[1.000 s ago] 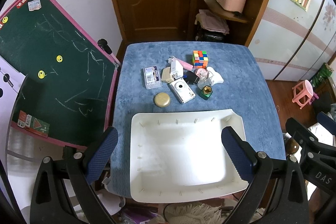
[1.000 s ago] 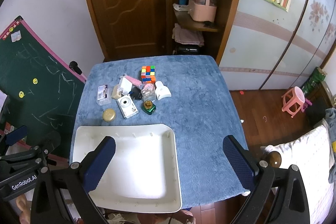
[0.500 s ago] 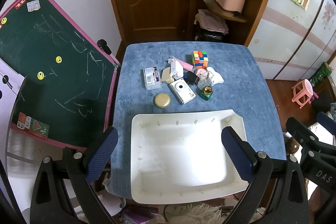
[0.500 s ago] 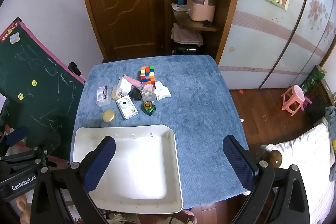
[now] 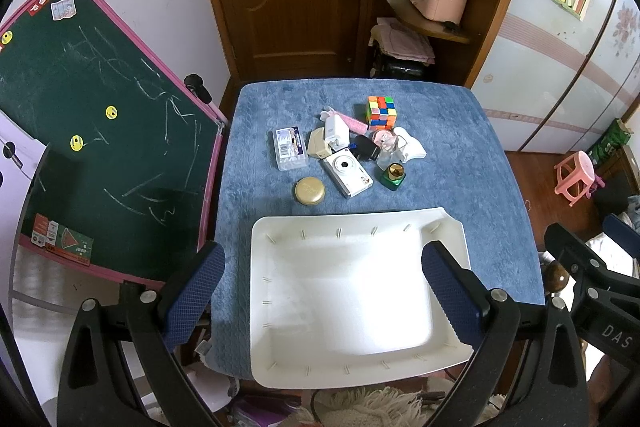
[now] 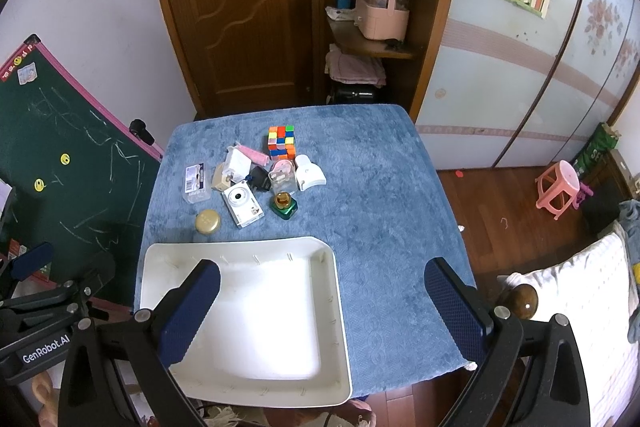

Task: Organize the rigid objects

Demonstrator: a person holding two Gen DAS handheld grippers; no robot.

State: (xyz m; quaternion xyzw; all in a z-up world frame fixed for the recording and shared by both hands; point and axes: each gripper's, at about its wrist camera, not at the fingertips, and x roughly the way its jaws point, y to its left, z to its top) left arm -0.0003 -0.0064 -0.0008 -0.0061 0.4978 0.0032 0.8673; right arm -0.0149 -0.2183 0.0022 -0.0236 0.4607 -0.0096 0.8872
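Plastic and glass make up most of the small cluster lying on the blue-covered worktop [image 5: 460,147], beyond the far rim of the white tray [image 5: 360,223], which holds nothing yet. Leftmost, the clear plastic case [image 5: 290,148] looks light and stiff; its long flat sides are probably the best place to pinch. Just nearer the tray, the round gold tin [image 5: 309,190] lies flat and low, likely slippery, so it wants a grip across its edge. The white camera [image 5: 347,168] is rigid and blocky, best taken across its narrow width, clear of the lens. Behind it a white charger [image 5: 335,132], a black plug [image 5: 366,149] and a pink item touch one another, so picking any of them risks nudging the rest. The green glass bottle [image 5: 392,177] with its gold cap seems heavy for its size and fragile. Farthest back, the colour cube [image 5: 381,113] offers flat faces. The left tool [image 5: 320,291] and right tool [image 6: 322,301] both hang spread wide above the tray, gripping nothing.
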